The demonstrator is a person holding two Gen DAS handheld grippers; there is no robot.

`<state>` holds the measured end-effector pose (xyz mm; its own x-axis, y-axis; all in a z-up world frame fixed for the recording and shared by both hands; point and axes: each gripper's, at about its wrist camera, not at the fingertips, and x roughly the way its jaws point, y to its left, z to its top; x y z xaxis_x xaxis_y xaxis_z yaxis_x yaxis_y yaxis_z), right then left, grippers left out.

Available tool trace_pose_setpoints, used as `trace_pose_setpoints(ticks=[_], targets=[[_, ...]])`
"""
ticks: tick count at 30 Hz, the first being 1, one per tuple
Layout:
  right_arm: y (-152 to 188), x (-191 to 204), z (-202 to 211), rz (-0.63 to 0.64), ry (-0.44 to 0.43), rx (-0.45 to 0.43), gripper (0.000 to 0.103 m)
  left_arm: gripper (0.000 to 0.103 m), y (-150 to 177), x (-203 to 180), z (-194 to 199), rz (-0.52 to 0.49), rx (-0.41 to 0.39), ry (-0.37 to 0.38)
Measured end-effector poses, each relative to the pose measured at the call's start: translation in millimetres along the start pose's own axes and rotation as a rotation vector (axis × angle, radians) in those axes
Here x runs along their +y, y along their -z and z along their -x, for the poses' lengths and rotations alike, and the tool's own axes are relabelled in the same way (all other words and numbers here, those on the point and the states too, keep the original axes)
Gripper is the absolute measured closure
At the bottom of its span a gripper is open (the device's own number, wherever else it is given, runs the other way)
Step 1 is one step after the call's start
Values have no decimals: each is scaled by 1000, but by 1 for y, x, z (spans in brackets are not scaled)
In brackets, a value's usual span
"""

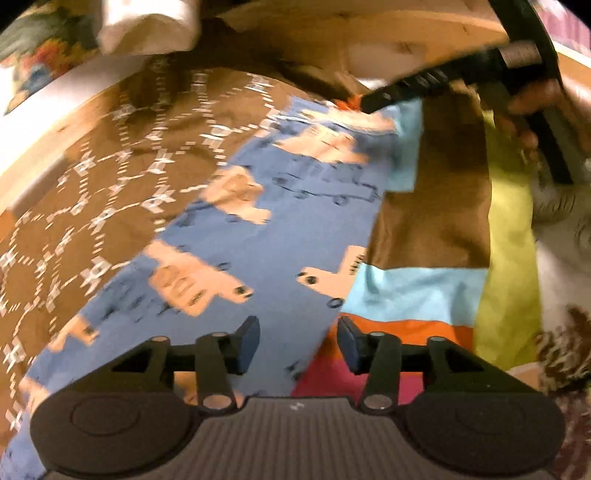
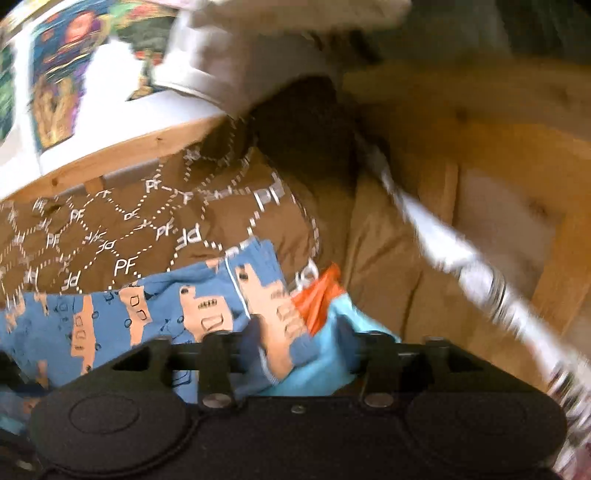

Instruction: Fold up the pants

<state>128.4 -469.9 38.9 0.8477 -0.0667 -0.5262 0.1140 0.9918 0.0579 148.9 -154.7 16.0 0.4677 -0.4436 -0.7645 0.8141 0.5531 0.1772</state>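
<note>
The pants (image 1: 280,236) are blue with peach truck prints and lie flat across a brown patterned bedspread (image 1: 92,206). My left gripper (image 1: 298,343) hovers over their near end, open, with nothing between its pads. At the far end of the pants, the right gripper (image 1: 384,96) reaches in from the upper right, held by a hand (image 1: 524,110). In the right wrist view, the right gripper (image 2: 304,347) stands open with a bunched edge of the pants (image 2: 266,295) loose between its fingers.
A colour-block cloth (image 1: 436,221) in light blue, brown, orange, yellow-green and pink lies under and to the right of the pants. A wooden bed frame (image 2: 480,155) runs along the far side. A white bundle (image 1: 147,26) rests at the top left.
</note>
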Motion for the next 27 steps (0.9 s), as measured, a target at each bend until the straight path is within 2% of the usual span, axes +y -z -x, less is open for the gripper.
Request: trace_pose_setpoints(ticks=[1, 3, 5, 7, 9, 11, 12, 14, 15, 17, 19, 21, 23, 25, 26, 27], targets=[[-2, 3, 4, 47, 3, -31, 30, 46, 1, 6, 11, 22, 2, -1], [-10, 10, 8, 145, -29, -66, 27, 40, 8, 23, 36, 68, 12, -31], [-17, 21, 6, 234, -95, -76, 25, 33, 19, 49, 60, 119, 18, -94], [-25, 37, -1, 303, -191, -54, 21, 28, 30, 77, 78, 166, 25, -167], [-36, 62, -15, 377, -338, 5, 21, 28, 38, 105, 85, 193, 28, -253], [-48, 92, -30, 447, -435, 52, 21, 29, 43, 136, 84, 213, 14, -319], [-55, 108, -39, 480, -481, 84, 22, 32, 44, 153, 80, 231, 15, -326], [-66, 144, -58, 548, -580, 128, 26, 48, 45, 183, 66, 297, 41, -298], [-71, 163, -70, 586, -629, 151, 27, 51, 45, 198, 58, 341, 60, -278], [-77, 197, -90, 654, -691, 191, 35, 54, 45, 220, 43, 388, 100, -229], [-79, 222, -106, 690, -719, 212, 47, 55, 43, 229, 32, 353, 132, -207], [-78, 236, -119, 698, -743, 228, 50, 61, 43, 232, 25, 330, 159, -170], [-74, 244, -126, 717, -775, 253, 51, 73, 40, 235, 16, 339, 186, -129], [-68, 250, -130, 758, -778, 278, 54, 94, 42, 237, 6, 338, 229, -139], [-64, 254, -134, 773, -774, 287, 62, 101, 42, 237, 1, 331, 238, -153], [-60, 256, -137, 781, -760, 286, 70, 102, 43, 238, -2, 332, 237, -169]])
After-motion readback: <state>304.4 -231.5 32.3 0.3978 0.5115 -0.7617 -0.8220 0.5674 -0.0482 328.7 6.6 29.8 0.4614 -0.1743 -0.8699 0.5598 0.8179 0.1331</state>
